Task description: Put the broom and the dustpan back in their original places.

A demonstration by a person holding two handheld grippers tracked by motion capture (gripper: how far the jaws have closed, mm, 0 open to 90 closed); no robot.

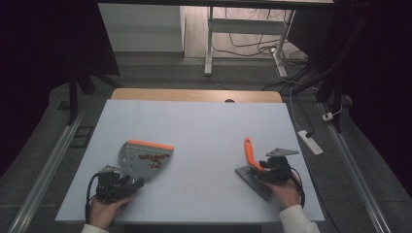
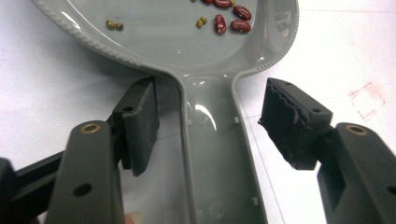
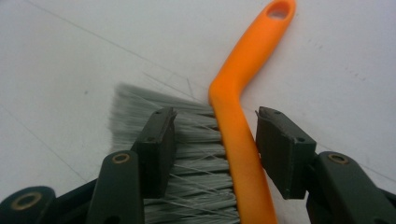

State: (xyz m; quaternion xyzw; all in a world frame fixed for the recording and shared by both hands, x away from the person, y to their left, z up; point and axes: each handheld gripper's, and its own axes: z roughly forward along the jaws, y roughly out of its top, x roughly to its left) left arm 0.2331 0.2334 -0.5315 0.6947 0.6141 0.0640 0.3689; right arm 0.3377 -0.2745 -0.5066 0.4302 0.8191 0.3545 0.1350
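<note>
Dustpan (image 1: 145, 158), grey with an orange front edge, lies flat on the white table (image 1: 204, 121) at the near left, its handle pointing back toward the person. Red beans (image 1: 153, 158) are scattered inside the pan, and the left gripper view also shows a few small greenish ones (image 2: 114, 25). The left gripper (image 2: 212, 126) straddles the pan's handle (image 2: 215, 154), jaws parted partway with a gap on each side, so the pads press on nothing. Well apart, at the near right, a brush (image 1: 252, 167) with an orange handle (image 3: 243, 116) and grey bristles (image 3: 187, 158) lies on the table. The right gripper (image 3: 215, 144) stands wide open around that handle, both pads clear of it. A hand holds each gripper at the table's near edge.
</note>
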